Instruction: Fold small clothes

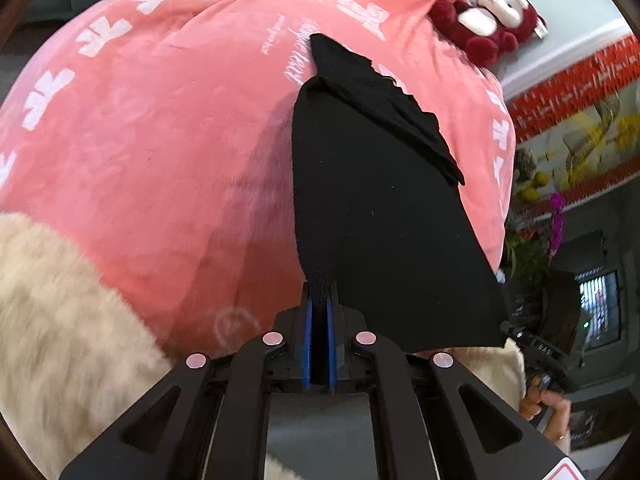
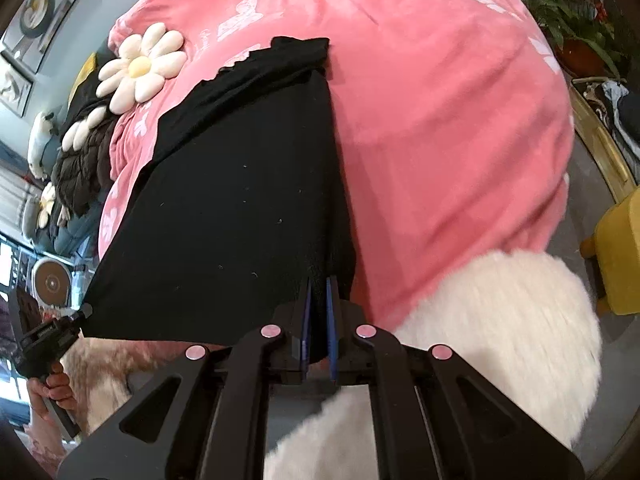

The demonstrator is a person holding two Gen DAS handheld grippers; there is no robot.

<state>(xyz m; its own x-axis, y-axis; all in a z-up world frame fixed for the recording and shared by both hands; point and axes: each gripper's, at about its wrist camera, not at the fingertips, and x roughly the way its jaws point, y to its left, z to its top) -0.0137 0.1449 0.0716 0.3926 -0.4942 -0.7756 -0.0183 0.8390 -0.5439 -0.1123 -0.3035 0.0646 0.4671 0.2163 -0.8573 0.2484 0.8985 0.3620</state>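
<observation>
- On the pink blanket (image 1: 160,152) lies the far end of a black garment (image 1: 380,208); its near edge is lifted and stretched between my two grippers.
- My left gripper (image 1: 319,320) is pinched together on one near corner of the garment, with black cloth bunched between the blue pads (image 1: 307,340).
- My right gripper (image 2: 319,312) is clamped on the other near corner in the same way, cloth pressed between its blue pads (image 2: 330,320).
- In the left wrist view my right gripper shows at the garment's far corner on the right side, with my right hand (image 1: 548,408) wrapped around its handle.
- In the right wrist view my left gripper shows at the lower left, at the garment's other corner, with my left hand (image 2: 52,388) on its handle.
- The far end of the garment has a frilled hem (image 2: 236,66) that is folded over itself and rests toward the middle of the blanket.
- A cream fluffy cushion (image 2: 500,340) sits at the blanket's near edge, just below my grippers.
- A red and white plush monkey (image 1: 488,20) sits at the blanket's far right corner in the left wrist view.
- A white daisy-shaped pillow (image 2: 140,66) lies on the blanket's far left part in the right wrist view, near the garment's hem but apart from it.
- A dark brown quilted jacket (image 2: 80,160) lies off the blanket's left edge, beside the daisy pillow.
</observation>
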